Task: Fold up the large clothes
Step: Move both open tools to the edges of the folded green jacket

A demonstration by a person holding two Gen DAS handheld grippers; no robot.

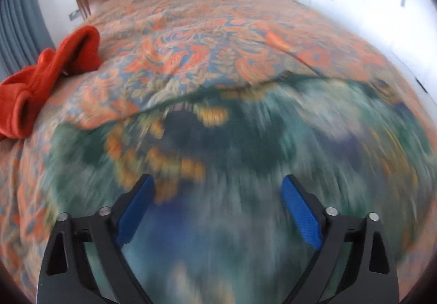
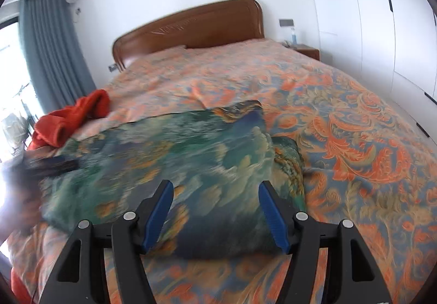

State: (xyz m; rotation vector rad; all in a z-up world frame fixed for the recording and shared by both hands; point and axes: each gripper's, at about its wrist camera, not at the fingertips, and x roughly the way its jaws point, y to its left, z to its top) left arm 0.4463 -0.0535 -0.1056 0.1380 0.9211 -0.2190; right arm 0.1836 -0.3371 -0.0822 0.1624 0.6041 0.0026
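Observation:
A large green and blue patterned garment (image 2: 174,156) lies folded into a broad rectangle on the bed, blurred by motion. It fills the lower half of the left wrist view (image 1: 245,145). My left gripper (image 1: 218,194) is open and empty just above the garment. My right gripper (image 2: 215,200) is open and empty over the garment's near right part. The left gripper also shows as a dark blur at the garment's left edge (image 2: 52,164).
The bed has an orange floral cover (image 2: 355,140) and a brown wooden headboard (image 2: 191,28). A red garment (image 2: 71,118) lies crumpled at the bed's left edge, also in the left wrist view (image 1: 49,77). White wardrobes (image 2: 382,30) stand on the right, a grey curtain (image 2: 52,52) on the left.

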